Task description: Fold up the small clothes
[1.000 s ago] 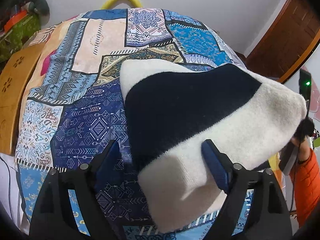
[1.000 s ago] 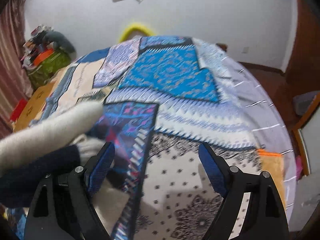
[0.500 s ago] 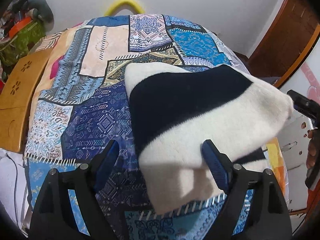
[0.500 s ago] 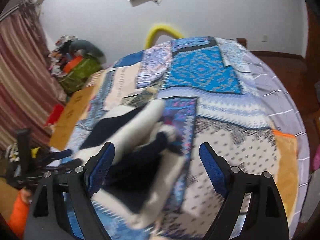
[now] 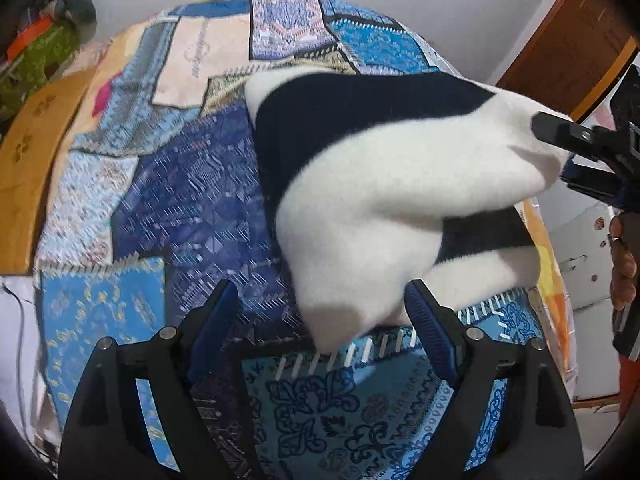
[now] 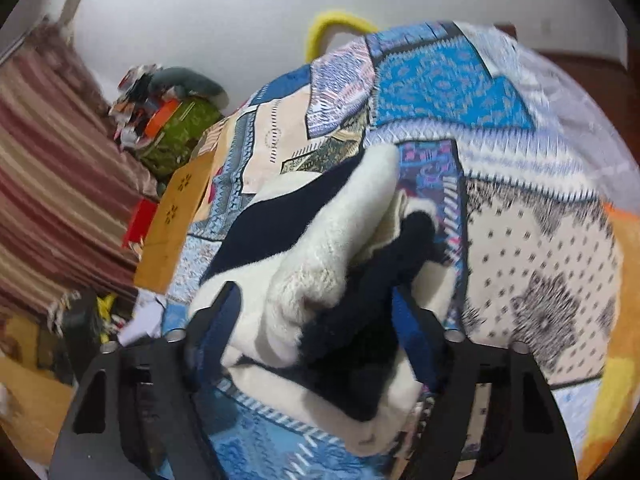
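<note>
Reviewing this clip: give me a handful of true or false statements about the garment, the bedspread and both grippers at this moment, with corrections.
1. The garment is white and navy. True.
2. It lies on a plain grey sheet. False: it lies on a blue patchwork bedspread.
3. The left gripper is clamped on the garment. False: its jaws stand wide, with only a white corner between them.
4. The right gripper has garment fabric between its closing jaws. True.
5. The garment lies neatly folded flat. False: it is bunched and partly lifted.
</note>
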